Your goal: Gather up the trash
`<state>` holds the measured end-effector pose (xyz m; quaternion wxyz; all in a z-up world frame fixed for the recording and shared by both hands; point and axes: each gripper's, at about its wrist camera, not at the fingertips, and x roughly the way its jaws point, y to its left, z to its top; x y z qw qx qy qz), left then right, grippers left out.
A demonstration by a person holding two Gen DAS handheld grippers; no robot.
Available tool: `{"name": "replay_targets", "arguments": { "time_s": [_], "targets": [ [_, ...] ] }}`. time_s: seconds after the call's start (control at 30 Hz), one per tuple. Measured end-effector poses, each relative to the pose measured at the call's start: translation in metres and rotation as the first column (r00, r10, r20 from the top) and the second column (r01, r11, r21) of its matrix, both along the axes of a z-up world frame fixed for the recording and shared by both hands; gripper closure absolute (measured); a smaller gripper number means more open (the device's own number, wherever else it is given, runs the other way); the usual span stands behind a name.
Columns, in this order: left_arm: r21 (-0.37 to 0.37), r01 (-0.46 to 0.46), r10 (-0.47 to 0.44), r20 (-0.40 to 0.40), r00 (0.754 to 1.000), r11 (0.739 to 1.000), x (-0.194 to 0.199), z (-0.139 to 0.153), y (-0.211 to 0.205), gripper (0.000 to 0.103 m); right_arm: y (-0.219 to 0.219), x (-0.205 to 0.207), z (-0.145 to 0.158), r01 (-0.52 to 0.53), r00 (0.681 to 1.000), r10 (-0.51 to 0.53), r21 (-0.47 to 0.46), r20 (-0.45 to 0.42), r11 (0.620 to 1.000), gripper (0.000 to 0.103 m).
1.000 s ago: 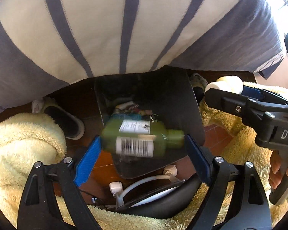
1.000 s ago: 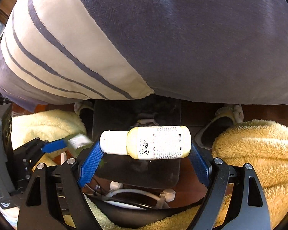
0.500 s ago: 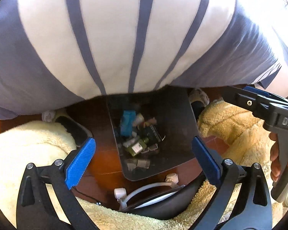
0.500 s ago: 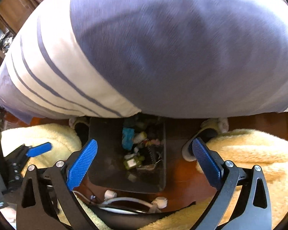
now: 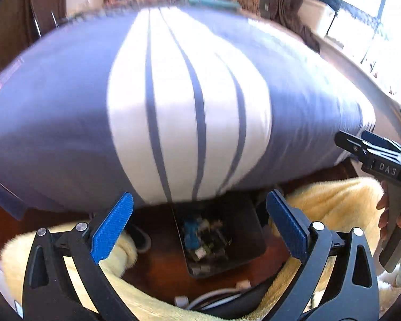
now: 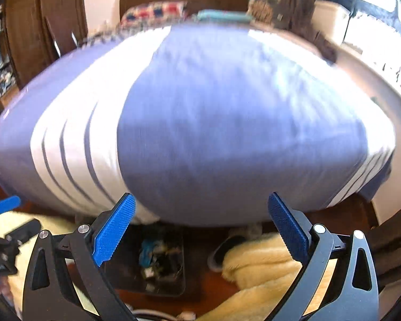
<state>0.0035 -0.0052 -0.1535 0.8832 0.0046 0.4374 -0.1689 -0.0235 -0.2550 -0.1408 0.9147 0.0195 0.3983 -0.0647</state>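
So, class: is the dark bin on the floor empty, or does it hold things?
It holds things. The bin shows a jumble of small items, one of them blue, on its bottom.

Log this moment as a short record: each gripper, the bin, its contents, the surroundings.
left gripper: jaws wide open, nothing between them
right gripper: jaws wide open, nothing between them
bin: dark, on the wooden floor below both grippers
bin contents: small mixed trash items, blurred
bed cover: blue-grey with white striped band, overhanging the bin
yellow fluffy fabric: on both sides of the bin

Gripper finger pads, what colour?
Blue, ribbed pads on black fingers; clearest in the right wrist view.
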Motion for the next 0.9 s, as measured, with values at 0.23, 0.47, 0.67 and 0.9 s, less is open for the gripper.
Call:
{"name": "replay_targets", "arguments": {
  "time_s": [0.23,0.47,0.67,0.9],
  "targets": [
    [-0.037,-0.057,0.063,0.217,0.974,0.998,-0.013,0.082,0.013,0.008,-0.002,-0.025,0.069,0.014,0.981,-0.009,-0.023,0.196,1.0,0.003],
    [-0.06,-0.081,0.098,0.393,0.914,0.995,-0.033,0.148,0.013,0.008,-0.004,-0.048,0.12,0.015,0.941,-0.007,-0.021,0.339,1.0,0.003],
    [-0.069,-0.092,0.115,0.499,0.859,0.993,-0.054,0.183,0.012,0.008,-0.005,-0.073,0.161,0.058,0.885,-0.036,-0.034,0.463,0.998,0.003],
    [-0.073,-0.078,0.105,0.552,0.827,0.994,-0.071,0.199,0.007,0.008,-0.007,-0.092,0.181,0.1,0.841,-0.065,-0.035,0.537,0.994,0.003]
  ]
}}
